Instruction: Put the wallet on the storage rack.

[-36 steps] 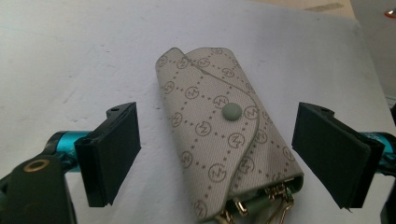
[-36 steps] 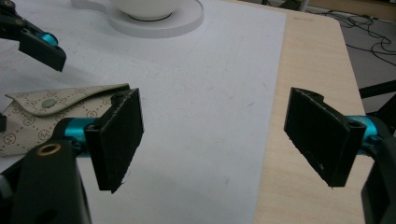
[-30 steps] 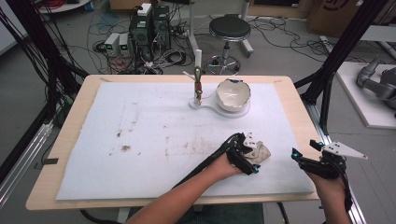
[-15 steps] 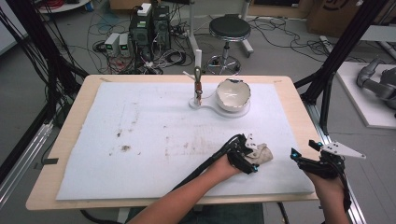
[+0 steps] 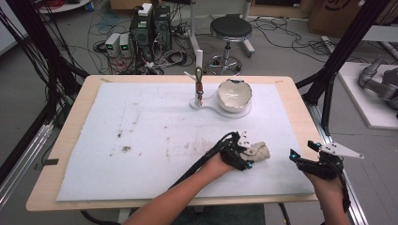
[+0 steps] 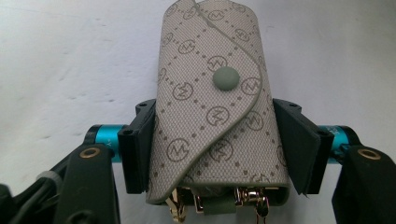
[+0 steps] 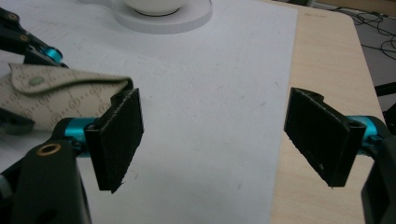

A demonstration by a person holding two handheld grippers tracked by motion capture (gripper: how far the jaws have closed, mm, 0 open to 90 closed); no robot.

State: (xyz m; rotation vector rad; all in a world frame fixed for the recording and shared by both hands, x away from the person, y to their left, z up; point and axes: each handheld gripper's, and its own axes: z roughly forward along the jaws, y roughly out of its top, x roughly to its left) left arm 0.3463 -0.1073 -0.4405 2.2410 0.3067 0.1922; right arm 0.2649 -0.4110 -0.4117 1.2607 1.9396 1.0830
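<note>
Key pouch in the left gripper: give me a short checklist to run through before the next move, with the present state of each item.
1. Left gripper shut on the key pouch, a pad on each side; its jaws have just been closing: ok.
2. Snap button on the flap fastened: ok.
3. Metal key hooks hang out of the pouch's open end toward the gripper; whether they will snag: cannot tell.
4. Right gripper open with nothing between its pads, beside the pouch: ok.
5. White mat bare between the pouch and the bowl on its stand: ok.
6. Pouch lifted off the mat: cannot tell.
</note>
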